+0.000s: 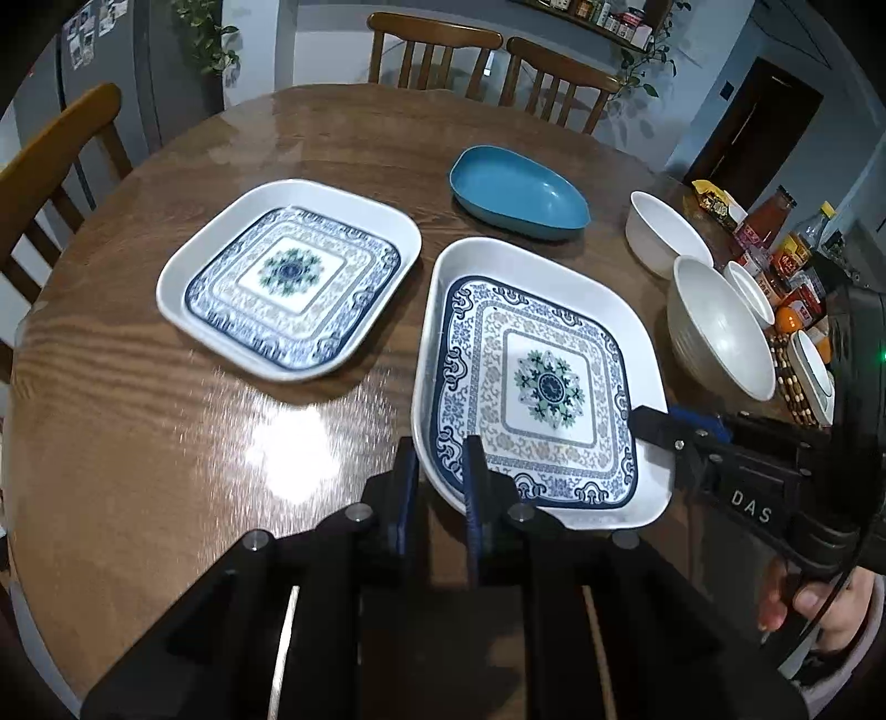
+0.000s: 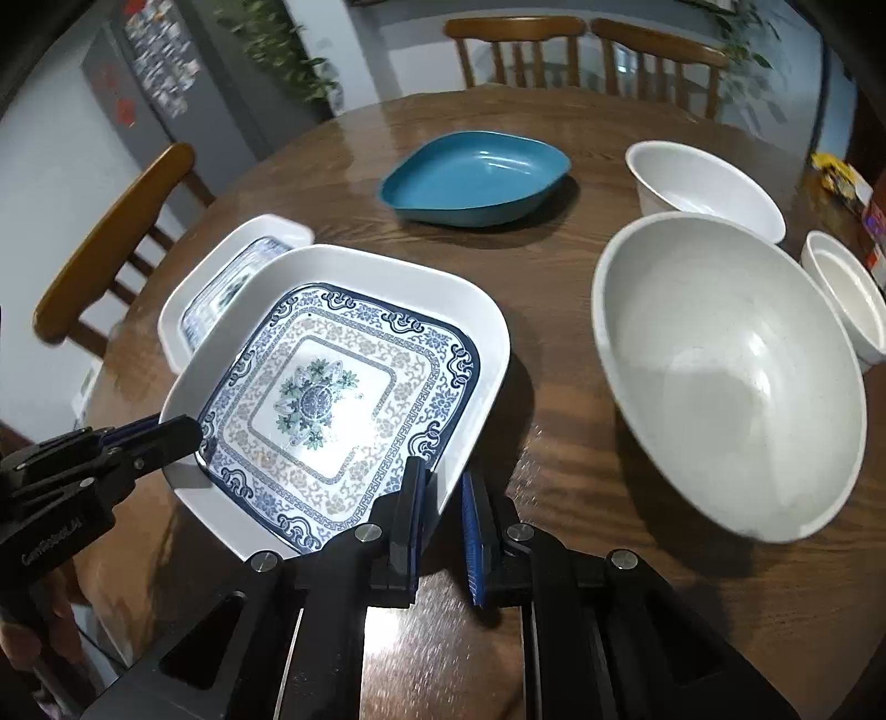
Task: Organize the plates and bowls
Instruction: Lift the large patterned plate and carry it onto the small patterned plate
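Note:
A square white plate with a blue pattern (image 1: 545,382) is held tilted above the wooden table (image 1: 166,399). My left gripper (image 1: 440,476) is shut on its near-left rim. My right gripper (image 2: 443,493) is shut on its right rim (image 2: 448,465); it also shows in the left wrist view (image 1: 659,426). The left gripper shows in the right wrist view (image 2: 166,437). A second matching plate (image 1: 290,277) lies flat on the table to the left, partly hidden behind the held plate in the right wrist view (image 2: 232,277).
A teal dish (image 1: 518,194) sits at the back. A large white bowl (image 2: 725,371), a medium white bowl (image 2: 703,185) and a small white bowl (image 2: 847,299) stand to the right. Bottles and packets (image 1: 786,260) crowd the far right edge. Wooden chairs (image 1: 437,50) ring the table.

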{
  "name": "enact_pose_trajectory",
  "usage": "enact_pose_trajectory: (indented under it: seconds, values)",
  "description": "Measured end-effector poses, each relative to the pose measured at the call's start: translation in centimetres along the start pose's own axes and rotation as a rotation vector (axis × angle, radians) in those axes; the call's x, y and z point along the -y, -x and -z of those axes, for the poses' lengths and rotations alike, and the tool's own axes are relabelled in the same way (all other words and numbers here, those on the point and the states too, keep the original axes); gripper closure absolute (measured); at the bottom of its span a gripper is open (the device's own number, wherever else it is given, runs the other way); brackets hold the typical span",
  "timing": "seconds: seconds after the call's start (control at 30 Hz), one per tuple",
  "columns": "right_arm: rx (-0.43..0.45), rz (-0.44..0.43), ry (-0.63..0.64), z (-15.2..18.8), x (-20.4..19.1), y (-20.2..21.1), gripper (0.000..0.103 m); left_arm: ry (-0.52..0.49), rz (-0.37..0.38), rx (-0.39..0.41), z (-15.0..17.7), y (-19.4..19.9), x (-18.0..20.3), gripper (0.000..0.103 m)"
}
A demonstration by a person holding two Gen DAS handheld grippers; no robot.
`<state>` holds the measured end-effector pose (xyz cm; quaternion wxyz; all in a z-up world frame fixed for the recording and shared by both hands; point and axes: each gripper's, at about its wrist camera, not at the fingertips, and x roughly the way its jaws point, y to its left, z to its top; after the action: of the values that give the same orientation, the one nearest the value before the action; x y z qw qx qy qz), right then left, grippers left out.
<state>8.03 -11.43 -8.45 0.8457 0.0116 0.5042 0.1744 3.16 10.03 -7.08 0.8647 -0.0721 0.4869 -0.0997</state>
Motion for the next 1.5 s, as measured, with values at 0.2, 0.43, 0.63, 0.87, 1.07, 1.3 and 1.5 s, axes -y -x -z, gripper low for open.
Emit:
enact_pose_trajectory:
  seconds: [0.2, 0.43, 0.63, 0.87, 1.07, 1.3, 1.5]
  values:
    - [-0.002, 0.015, 0.044, 0.4, -0.7, 0.6, 0.088, 0.018, -0.007, -0.04, 0.7, -1.0, 0.1, 0.089]
    - [-0.023, 0.055, 0.045, 0.2, -0.8, -1.2, 0.088, 0.033, -0.028, -0.065, 0.9, -2.5, 0.2, 0.089]
    - [-0.038, 0.011, 0.02, -0.3, -0.8, -2.1, 0.088, 0.058, -0.027, -0.061, 0.7, -2.2, -0.9, 0.064]
    - [0.036, 0.036, 0.009, -0.3, -0.5, 1.0, 0.053, 0.092, 0.009, -0.013, 0.9, 0.5, -3.0, 0.034]
    - [0.092, -0.037, 0.025, -1.6, -1.9, 2.7, 0.045, 0.245, -0.029, 0.079, 0.1, 2.6, -7.5, 0.031]
    - [0.075, -0.086, 0.001, -4.4, -3.7, 0.3, 0.045, 0.325, -0.068, 0.124, -1.6, 2.4, -10.2, 0.031]
    - [0.049, -0.105, 0.005, -7.6, -5.8, -2.5, 0.045, 0.333, -0.111, 0.11, -4.3, 0.4, -11.1, 0.034]
